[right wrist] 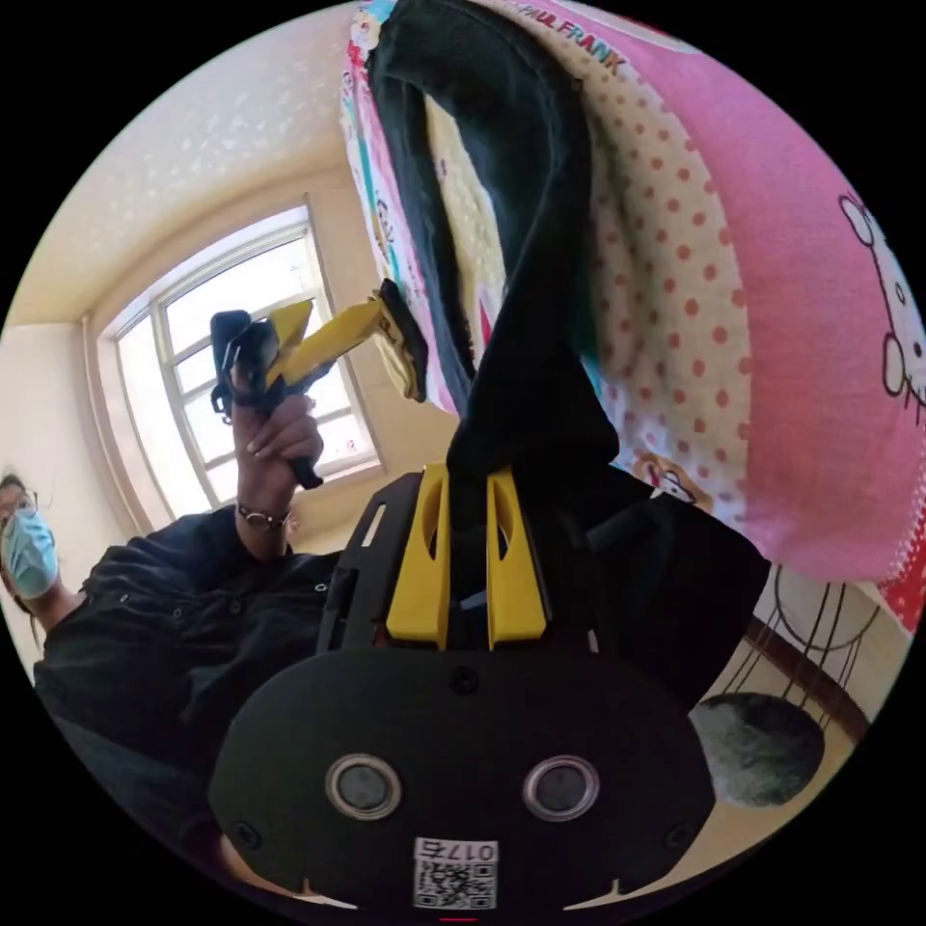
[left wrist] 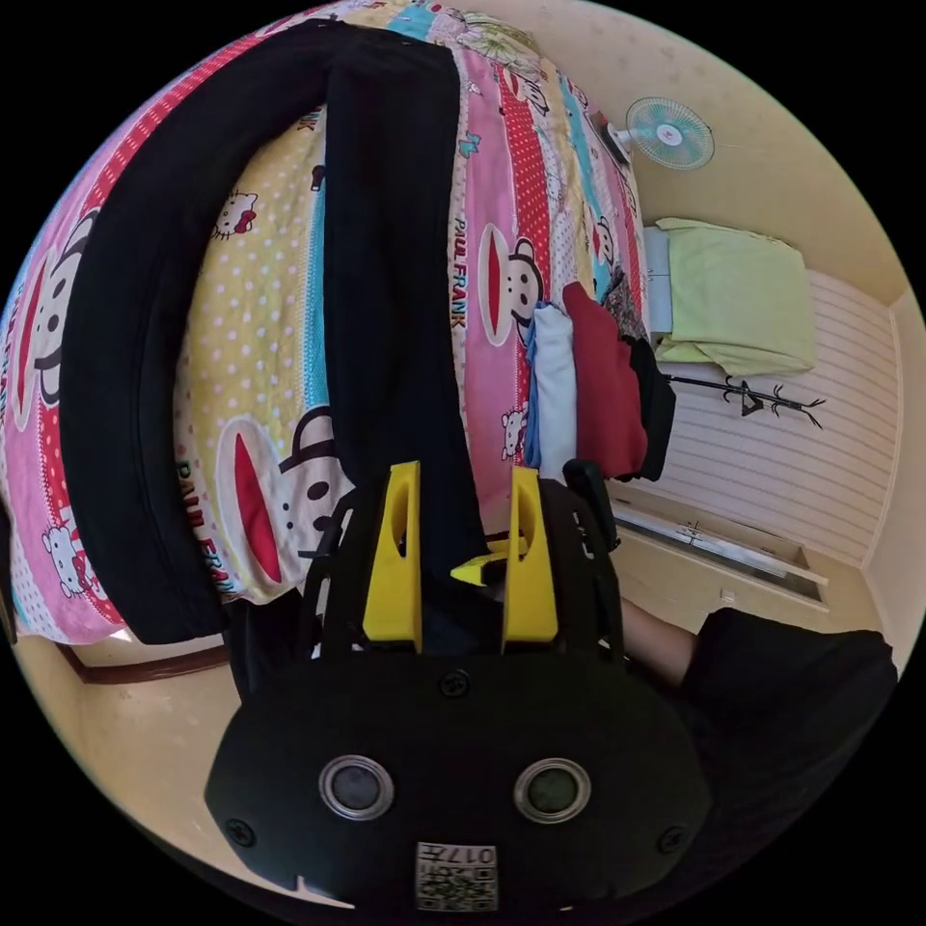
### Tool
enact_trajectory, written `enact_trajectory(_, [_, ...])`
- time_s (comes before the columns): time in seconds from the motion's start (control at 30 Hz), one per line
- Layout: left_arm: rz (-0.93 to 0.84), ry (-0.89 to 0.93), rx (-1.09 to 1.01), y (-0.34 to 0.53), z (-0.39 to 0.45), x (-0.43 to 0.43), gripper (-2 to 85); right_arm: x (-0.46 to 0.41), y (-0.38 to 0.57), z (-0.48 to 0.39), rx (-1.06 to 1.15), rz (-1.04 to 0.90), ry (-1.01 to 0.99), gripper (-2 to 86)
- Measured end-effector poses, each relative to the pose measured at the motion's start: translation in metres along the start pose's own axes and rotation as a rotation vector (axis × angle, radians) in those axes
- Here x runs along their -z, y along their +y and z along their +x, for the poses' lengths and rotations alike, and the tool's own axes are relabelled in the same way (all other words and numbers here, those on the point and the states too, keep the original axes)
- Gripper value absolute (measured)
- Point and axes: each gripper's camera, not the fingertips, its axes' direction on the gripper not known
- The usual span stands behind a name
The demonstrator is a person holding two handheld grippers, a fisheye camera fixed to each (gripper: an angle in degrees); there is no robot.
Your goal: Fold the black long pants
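The black long pants lie on a bed with a cartoon-print sheet, legs spread apart. One leg hangs over the bed's edge. In the left gripper view my left gripper is open, its yellow jaws wide apart on either side of that hanging leg. In the right gripper view my right gripper is shut on a bunched end of the pants, which rise from the jaws onto the bed. A hand holds the left gripper up beside the pants' edge, jaws spread.
Folded clothes are stacked on the bed near its edge. A fan and a green-covered item stand by the wall. A person in a dark top stands before a window. A dark round object lies on the floor.
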Motion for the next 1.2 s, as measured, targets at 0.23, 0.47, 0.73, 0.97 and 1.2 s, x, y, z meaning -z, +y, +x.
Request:
enact_trajectory(0.23, [-0.314, -0.225, -0.12, 0.016, 0.029, -0.051, 11.9, -0.009, 0.025, -0.024, 0.126, -0.056, 0.097, 5.5])
enact_trajectory(0.47, [-0.238, -0.238, -0.184, 0.05, 0.032, 0.001, 4.1, 0.012, 0.028, -0.008, 0.094, -0.153, 0.188, 8.9])
enact_trajectory(0.73, [-0.163, -0.056, -0.162, 0.087, -0.012, 0.095, 4.1, 0.062, -0.032, 0.001, 0.04, 0.099, 0.385, 13.1])
enact_trajectory(0.97, [-0.057, 0.102, -0.105, 0.115, -0.038, 0.181, 4.1, 0.092, -0.114, 0.037, -0.079, 0.402, 0.493, 14.8])
enact_trajectory(1.2, [0.083, 0.33, -0.039, 0.151, -0.074, 0.276, 4.0, 0.086, -0.251, 0.079, -0.013, 0.589, 0.465, 16.9])
